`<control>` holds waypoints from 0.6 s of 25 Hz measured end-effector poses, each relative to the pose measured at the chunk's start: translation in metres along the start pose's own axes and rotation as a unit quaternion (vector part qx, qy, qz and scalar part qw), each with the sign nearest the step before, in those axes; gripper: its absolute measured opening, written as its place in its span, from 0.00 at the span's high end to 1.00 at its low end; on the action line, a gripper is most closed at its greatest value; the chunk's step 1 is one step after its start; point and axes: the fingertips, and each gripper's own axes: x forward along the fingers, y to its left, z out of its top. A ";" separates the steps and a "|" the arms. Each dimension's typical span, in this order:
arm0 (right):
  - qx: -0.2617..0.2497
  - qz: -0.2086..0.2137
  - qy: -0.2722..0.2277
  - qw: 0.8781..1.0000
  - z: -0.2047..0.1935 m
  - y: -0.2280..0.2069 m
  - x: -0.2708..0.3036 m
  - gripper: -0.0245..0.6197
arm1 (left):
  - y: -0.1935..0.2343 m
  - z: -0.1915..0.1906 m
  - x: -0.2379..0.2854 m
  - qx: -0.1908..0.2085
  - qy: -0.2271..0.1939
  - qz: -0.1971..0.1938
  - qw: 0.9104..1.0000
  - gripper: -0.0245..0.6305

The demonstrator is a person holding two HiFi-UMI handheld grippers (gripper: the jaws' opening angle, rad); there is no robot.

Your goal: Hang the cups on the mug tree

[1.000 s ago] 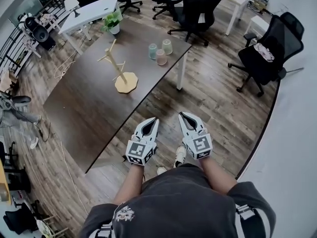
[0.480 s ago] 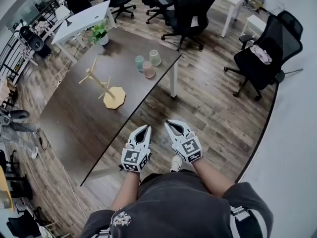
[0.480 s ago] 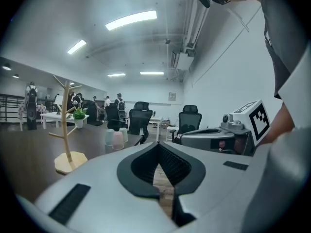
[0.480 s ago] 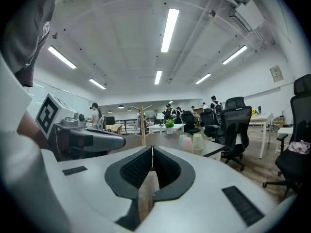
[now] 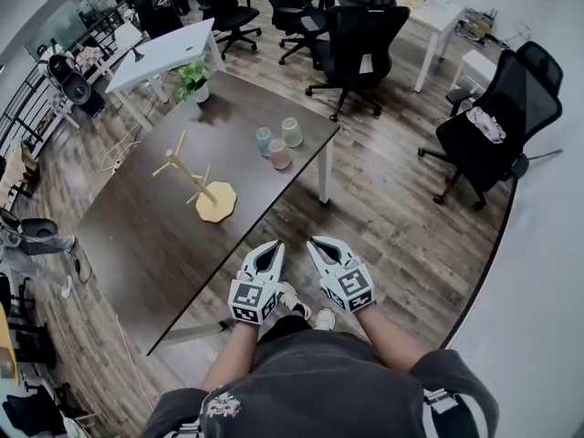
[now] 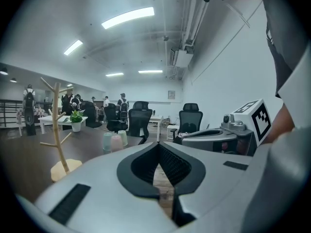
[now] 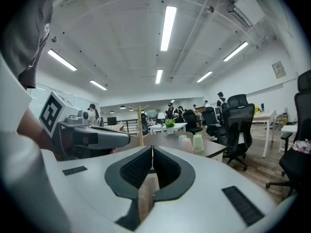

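Note:
Three cups stand upside down near the far corner of the dark table (image 5: 137,235): a blue-green cup (image 5: 264,140), a pale green cup (image 5: 291,131) and a pink cup (image 5: 279,154). The wooden mug tree (image 5: 203,190) stands left of them, its pegs bare. My left gripper (image 5: 275,247) and right gripper (image 5: 315,244) are held side by side over the floor, short of the table's near edge, both shut and empty. The left gripper view shows the mug tree (image 6: 57,135) and cups (image 6: 114,141) beyond its shut jaws. The right gripper view shows the cups (image 7: 191,142) ahead.
Black office chairs (image 5: 360,35) stand beyond the table, another chair (image 5: 493,108) to the right. A potted plant (image 5: 192,82) sits at the table's far corner. White desks (image 5: 164,53) and several people are farther back. A white wall (image 5: 547,272) runs along the right.
The person has stepped and the view shifted; both grippers stay shut, side by side, at about the same distance from the table.

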 end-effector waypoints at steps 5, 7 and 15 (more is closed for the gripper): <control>0.007 -0.001 0.004 1.000 0.003 -0.013 0.024 0.92 | 0.024 0.001 0.018 -0.009 0.000 0.001 1.000 0.95; 0.003 -0.001 0.004 1.000 0.006 -0.018 0.036 0.92 | 0.036 0.003 0.027 -0.010 -0.004 0.000 1.000 0.95; -0.005 0.000 0.007 1.000 0.019 -0.045 0.096 0.92 | 0.090 0.014 0.067 -0.014 -0.014 -0.003 1.000 0.95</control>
